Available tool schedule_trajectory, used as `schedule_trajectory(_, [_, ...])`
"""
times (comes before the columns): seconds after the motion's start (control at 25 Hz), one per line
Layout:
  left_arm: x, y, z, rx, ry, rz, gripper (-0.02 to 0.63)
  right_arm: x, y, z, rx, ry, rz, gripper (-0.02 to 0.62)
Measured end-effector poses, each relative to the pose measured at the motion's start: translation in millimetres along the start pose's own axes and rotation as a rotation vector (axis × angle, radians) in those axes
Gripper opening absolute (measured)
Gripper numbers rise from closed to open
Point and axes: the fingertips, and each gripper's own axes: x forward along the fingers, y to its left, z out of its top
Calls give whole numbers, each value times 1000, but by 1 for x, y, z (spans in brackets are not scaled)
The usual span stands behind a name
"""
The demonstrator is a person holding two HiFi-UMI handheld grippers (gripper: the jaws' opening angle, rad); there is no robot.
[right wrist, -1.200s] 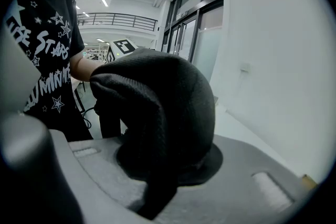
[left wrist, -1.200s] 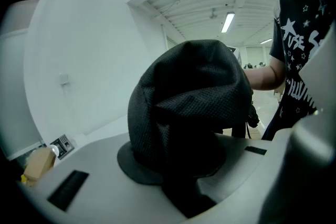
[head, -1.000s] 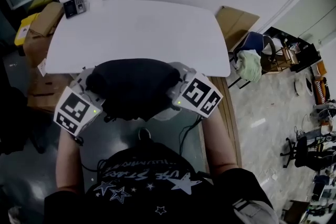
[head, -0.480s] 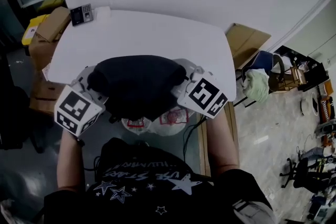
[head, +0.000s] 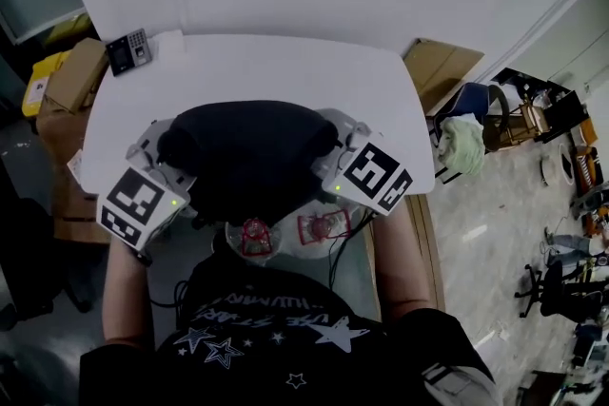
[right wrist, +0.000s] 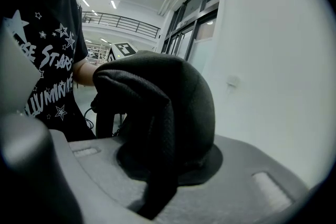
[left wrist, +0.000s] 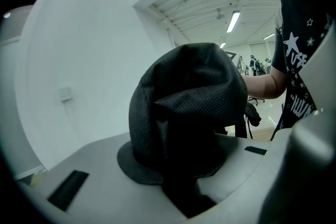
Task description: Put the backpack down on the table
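A black backpack (head: 243, 157) hangs between my two grippers, its far part over the near edge of the white table (head: 247, 62). My left gripper (head: 169, 155) holds its left side and my right gripper (head: 324, 155) its right side. In the left gripper view the dark mesh fabric (left wrist: 184, 107) bulges above the jaws, and a fold of it is pinched where my left gripper (left wrist: 181, 194) closes. In the right gripper view a padded strap-like fold (right wrist: 152, 128) runs down into my right gripper (right wrist: 157, 194), shut on it. Whether the backpack's underside touches the table is hidden.
A small black keypad device (head: 127, 50) lies at the table's far left corner. Cardboard boxes (head: 68, 76) stand to the left, a flat cardboard sheet (head: 440, 67) and a chair with cloth (head: 464, 126) to the right. Two clear packets with red print (head: 255, 238) show below the backpack.
Both grippers and the backpack have moved forward together, so the backpack now reaches further over the table's near edge. The clear red-printed packets below it have come into view.
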Motion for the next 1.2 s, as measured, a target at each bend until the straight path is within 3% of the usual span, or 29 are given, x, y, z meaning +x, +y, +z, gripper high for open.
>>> schedule_trajectory(0.32, [36, 82, -6, 16, -55, -74, 87, 46, -66, 4, 26, 44, -107, 60])
schedule_trajectory(0.56, [59, 114, -13, 28, -63, -98, 87, 68, -98, -4, 29, 55, -141, 60])
schedule_trajectory(1.2, [101, 130, -32, 25, -76, -154, 87, 85, -123, -43, 115, 20, -176, 63])
